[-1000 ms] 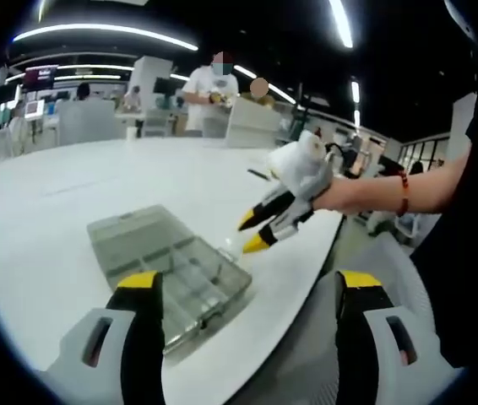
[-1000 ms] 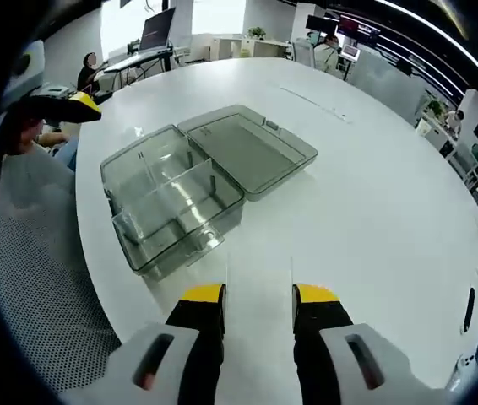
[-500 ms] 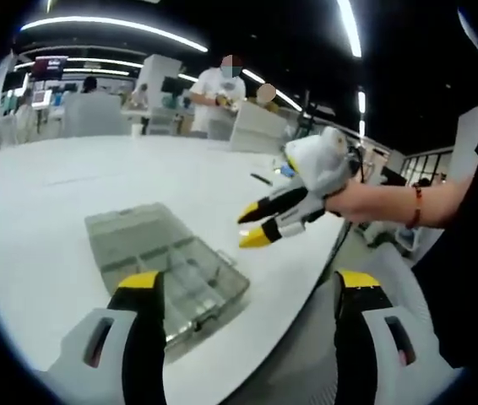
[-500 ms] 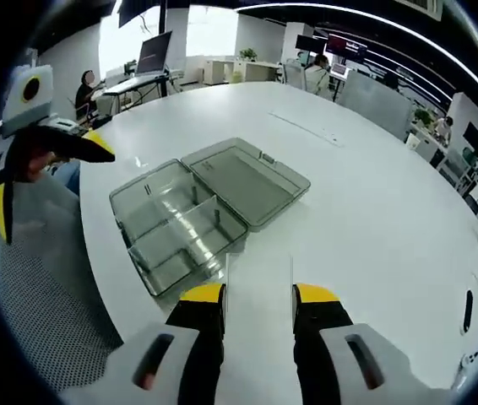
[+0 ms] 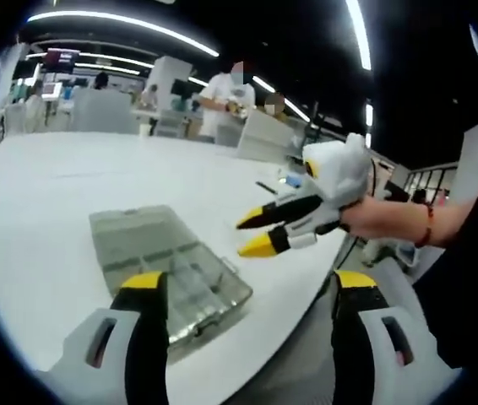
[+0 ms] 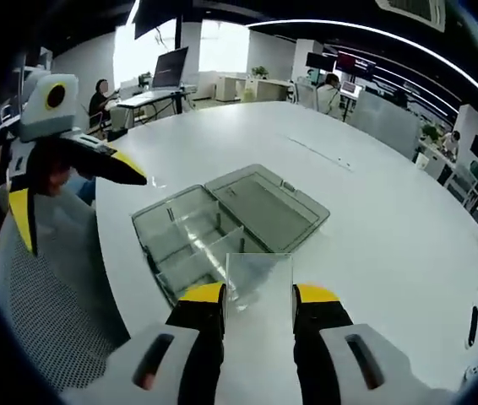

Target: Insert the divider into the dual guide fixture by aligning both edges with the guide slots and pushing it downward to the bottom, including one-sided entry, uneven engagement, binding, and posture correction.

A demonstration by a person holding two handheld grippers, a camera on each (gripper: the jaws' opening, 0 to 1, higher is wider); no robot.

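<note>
Box (image 6: 226, 228) nearer; clear divider (image 6: 258, 278) (faint) gripped.

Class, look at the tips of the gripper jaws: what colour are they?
Yellow. The right gripper shows it best, in the right gripper view.

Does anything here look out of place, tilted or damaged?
Nothing stands out. The clear box lies flat and open on the white table, near its edge, lid folded back. The right gripper holds the clear divider upright above it. The left gripper is open.
</note>
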